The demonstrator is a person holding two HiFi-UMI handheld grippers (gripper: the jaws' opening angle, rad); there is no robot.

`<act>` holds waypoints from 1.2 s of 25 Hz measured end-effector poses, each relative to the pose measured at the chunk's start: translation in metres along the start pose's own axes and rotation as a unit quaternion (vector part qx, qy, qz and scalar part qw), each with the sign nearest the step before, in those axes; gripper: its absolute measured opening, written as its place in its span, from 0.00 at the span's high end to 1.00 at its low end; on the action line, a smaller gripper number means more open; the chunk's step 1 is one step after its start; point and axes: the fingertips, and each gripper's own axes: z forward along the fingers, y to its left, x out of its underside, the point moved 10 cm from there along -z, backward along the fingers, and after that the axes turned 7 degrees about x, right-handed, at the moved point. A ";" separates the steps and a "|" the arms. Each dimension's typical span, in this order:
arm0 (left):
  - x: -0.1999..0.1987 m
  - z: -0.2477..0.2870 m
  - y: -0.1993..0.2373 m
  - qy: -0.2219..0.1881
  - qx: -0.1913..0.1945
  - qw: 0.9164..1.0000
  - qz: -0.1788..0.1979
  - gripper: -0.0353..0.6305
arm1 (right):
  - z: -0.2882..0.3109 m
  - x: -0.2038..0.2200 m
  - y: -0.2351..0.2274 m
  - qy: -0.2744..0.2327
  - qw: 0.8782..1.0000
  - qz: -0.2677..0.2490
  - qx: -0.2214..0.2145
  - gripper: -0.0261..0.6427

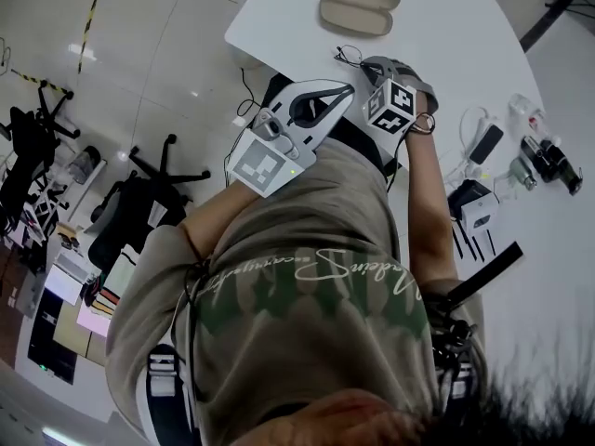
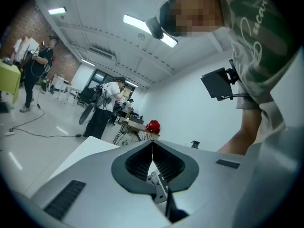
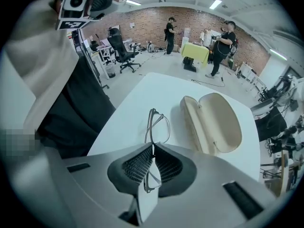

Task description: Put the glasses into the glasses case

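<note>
Your head camera looks steeply down over your own torso (image 1: 307, 323); the counter (image 1: 446, 35) lies at the frame's top, well away. The camera on your left hand-held gripper (image 2: 153, 145) faces upward, toward the ceiling (image 2: 109, 37) and your chest, close by. The camera on your right hand-held gripper (image 3: 153, 148) looks low across the counter, near the open glasses case (image 3: 216, 122). Head and right gripper views share counter and case.
</note>
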 end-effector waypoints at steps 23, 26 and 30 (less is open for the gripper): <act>0.009 -0.067 -0.025 -0.011 -0.133 0.990 0.046 0.94 | 0.007 -0.010 0.007 -0.010 0.998 -0.061 0.000 0.92; -0.001 -0.074 0.003 -0.020 -0.128 0.990 0.046 0.94 | 0.011 -0.013 0.005 -0.015 0.999 -0.032 0.002 0.92; -0.009 -0.078 0.028 -0.022 -0.099 0.994 0.044 0.94 | 0.013 -0.012 0.005 0.010 1.000 0.007 0.015 0.92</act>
